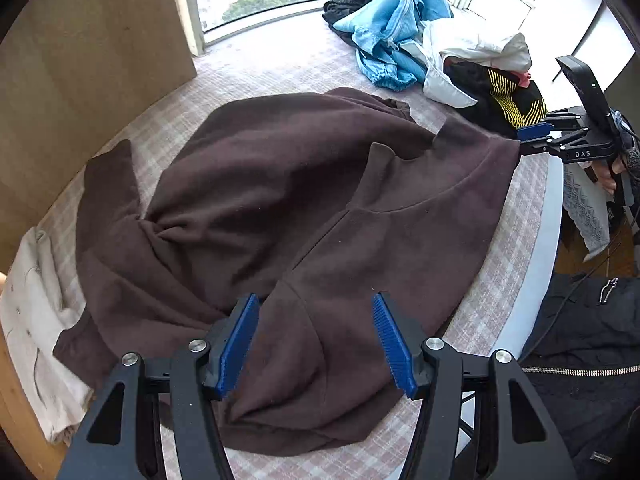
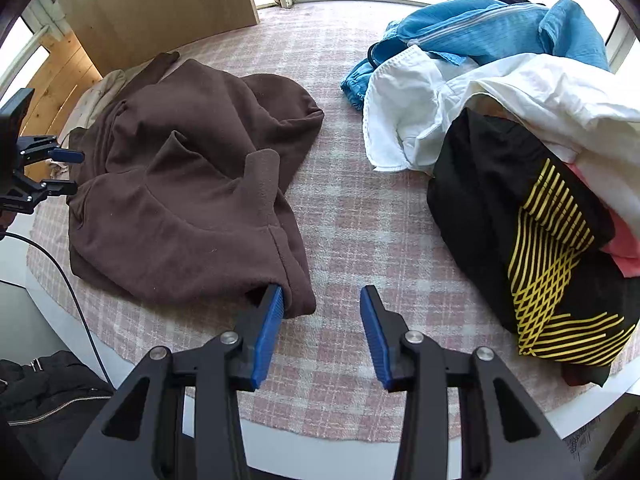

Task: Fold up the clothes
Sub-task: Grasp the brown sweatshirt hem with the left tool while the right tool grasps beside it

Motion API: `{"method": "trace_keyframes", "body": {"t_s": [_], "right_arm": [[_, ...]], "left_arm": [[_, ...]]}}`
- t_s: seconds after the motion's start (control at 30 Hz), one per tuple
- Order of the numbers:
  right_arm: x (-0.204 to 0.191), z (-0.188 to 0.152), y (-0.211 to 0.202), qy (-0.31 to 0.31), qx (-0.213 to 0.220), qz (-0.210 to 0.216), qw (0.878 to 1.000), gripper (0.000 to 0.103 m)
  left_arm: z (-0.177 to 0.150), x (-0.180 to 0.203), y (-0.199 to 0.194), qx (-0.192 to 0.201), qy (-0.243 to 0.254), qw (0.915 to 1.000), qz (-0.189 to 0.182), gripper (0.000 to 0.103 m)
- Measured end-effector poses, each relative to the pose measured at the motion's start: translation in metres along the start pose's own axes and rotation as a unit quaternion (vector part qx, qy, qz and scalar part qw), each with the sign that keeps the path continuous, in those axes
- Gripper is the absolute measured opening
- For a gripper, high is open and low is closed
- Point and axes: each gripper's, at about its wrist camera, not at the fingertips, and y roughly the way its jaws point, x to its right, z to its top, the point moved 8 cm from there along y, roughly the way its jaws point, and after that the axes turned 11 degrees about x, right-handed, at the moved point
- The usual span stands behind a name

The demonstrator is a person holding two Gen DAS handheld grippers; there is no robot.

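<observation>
A brown sweatshirt (image 1: 280, 184) lies rumpled on the pink plaid table cover (image 1: 256, 68), one sleeve twisted at the left. My left gripper (image 1: 314, 300) is open just above the garment's near part, with brown fabric showing between its blue pads. In the right wrist view the same sweatshirt (image 2: 188, 184) sits left of centre. My right gripper (image 2: 322, 292) is open at the sweatshirt's near corner; its left pad is against the fabric edge and nothing is clamped. Each gripper shows in the other's view: the right gripper (image 1: 534, 140) and the left gripper (image 2: 64, 172).
A pile of clothes sits at the far right: a blue jacket (image 2: 500, 28), a white garment (image 2: 420, 108) and a black top with yellow lines (image 2: 532, 240). A beige cloth (image 1: 36, 320) lies at the left. A wooden panel (image 1: 92, 52) stands behind. The white table edge (image 1: 548, 240) is close.
</observation>
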Motion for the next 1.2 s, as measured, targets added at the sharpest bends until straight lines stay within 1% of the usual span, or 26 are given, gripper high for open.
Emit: {"method": "trace_keyframes", "body": {"t_s": [0.03,0.13,0.3,0.37,0.5,0.53,0.57,0.6,0.63,0.67,0.73,0.8,0.9,0.97,1.03,1.13,1.17,1.2], "right_arm": [[0.001,-0.001,0.002,0.003,-0.001,0.000,1.000,0.039],[0.005,-0.003,0.007,0.012,-0.004,-0.001,1.000,0.039],[0.007,-0.005,0.012,0.022,-0.006,-0.002,1.000,0.040],[0.007,-0.004,0.013,0.023,-0.007,-0.003,1.000,0.040],[0.006,-0.003,0.014,0.016,-0.009,-0.007,1.000,0.040],[0.006,-0.002,0.014,0.012,-0.007,-0.008,1.000,0.040],[0.005,-0.001,0.014,0.006,-0.005,-0.010,1.000,0.040],[0.004,0.001,0.013,0.003,-0.001,-0.011,1.000,0.040],[0.003,0.003,0.013,-0.001,0.002,-0.013,1.000,0.040],[0.002,0.005,0.012,-0.004,0.007,-0.013,1.000,0.040],[-0.001,0.011,0.010,-0.010,0.018,-0.010,1.000,0.040],[-0.007,0.018,0.009,-0.017,0.032,-0.002,0.999,0.040],[-0.024,0.027,0.010,-0.026,0.043,0.029,0.998,0.056],[-0.036,0.030,0.013,-0.035,0.046,0.044,0.997,0.056],[-0.048,0.033,0.015,-0.044,0.049,0.058,0.996,0.056],[-0.067,0.038,0.019,-0.058,0.055,0.081,0.994,0.056],[-0.079,0.039,0.017,-0.070,0.062,0.092,0.991,0.056],[-0.090,0.041,0.016,-0.083,0.069,0.104,0.989,0.056]], "left_arm": [[0.002,0.000,0.013,-0.015,0.005,0.9998,-0.010,0.057],[0.003,0.007,0.043,-0.053,0.046,0.9974,-0.017,0.056],[-0.001,0.014,0.072,-0.090,0.083,0.9920,-0.028,0.056],[-0.003,0.012,0.080,-0.100,0.084,0.9910,-0.028,0.057],[-0.006,0.008,0.089,-0.110,0.067,0.9908,-0.042,0.056],[-0.008,0.009,0.089,-0.111,0.060,0.9910,-0.046,0.045],[-0.008,0.011,0.086,-0.107,0.056,0.9915,-0.047,0.035],[-0.008,0.012,0.083,-0.104,0.053,0.9921,-0.047,0.030],[-0.008,0.014,0.081,-0.100,0.050,0.9926,-0.047,0.015],[-0.008,0.015,0.076,-0.094,0.043,0.9935,-0.048,0.006],[-0.002,0.017,0.054,-0.060,0.020,0.9968,-0.048,0.006],[0.002,0.017,0.021,-0.015,0.000,0.9989,-0.044,0.006],[-0.003,0.006,-0.037,0.047,-0.036,0.9980,-0.020,0.006],[-0.023,-0.011,-0.069,0.074,-0.072,0.9946,0.002,0.006],[-0.048,-0.035,-0.087,0.074,-0.111,0.9906,0.030,0.006],[-0.094,-0.064,-0.086,0.044,-0.159,0.9848,0.054,0.006],[-0.107,-0.071,-0.085,0.036,-0.173,0.9825,0.059,0.006],[-0.114,-0.072,-0.079,0.034,-0.182,0.9810,0.057,0.006]]}}
